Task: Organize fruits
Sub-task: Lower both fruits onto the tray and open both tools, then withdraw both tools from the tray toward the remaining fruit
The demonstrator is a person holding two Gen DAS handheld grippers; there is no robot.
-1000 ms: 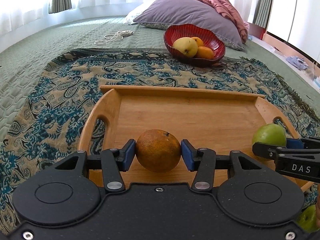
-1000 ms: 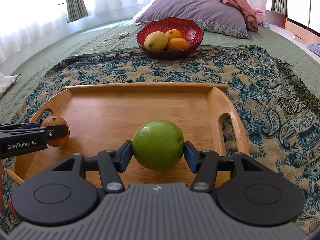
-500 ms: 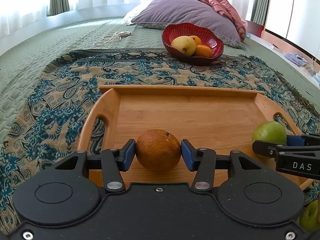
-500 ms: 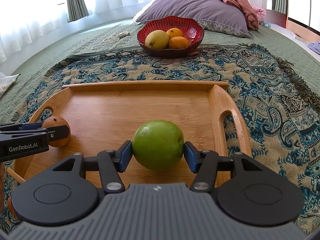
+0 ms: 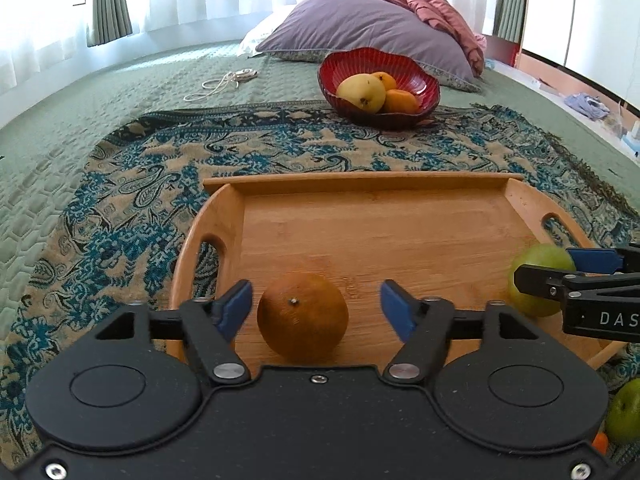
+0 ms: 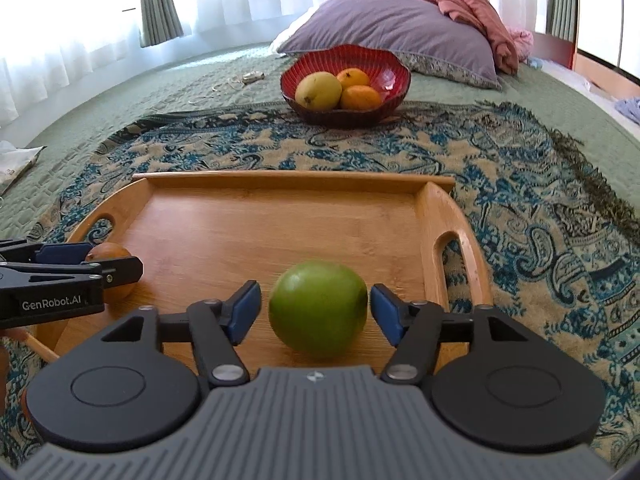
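A brownish orange rests on the near left of the wooden tray. My left gripper straddles it, jaws opening, blue pads clear of the fruit on both sides. A green apple sits on the near right of the tray, between the opening jaws of my right gripper; small gaps show beside it. Each view catches the other gripper at its edge: the apple at the right, the orange at the left.
A red bowl with a yellow pear and two oranges stands beyond the tray on a patterned throw over the green bedspread. Another green apple lies off the tray at the near right. Pillows and a cord lie farther back.
Both grippers have opened: the pads that pressed the orange and the green apple now stand apart from them. Both fruits sit lower, on the tray floor. The hands have hardly shifted.
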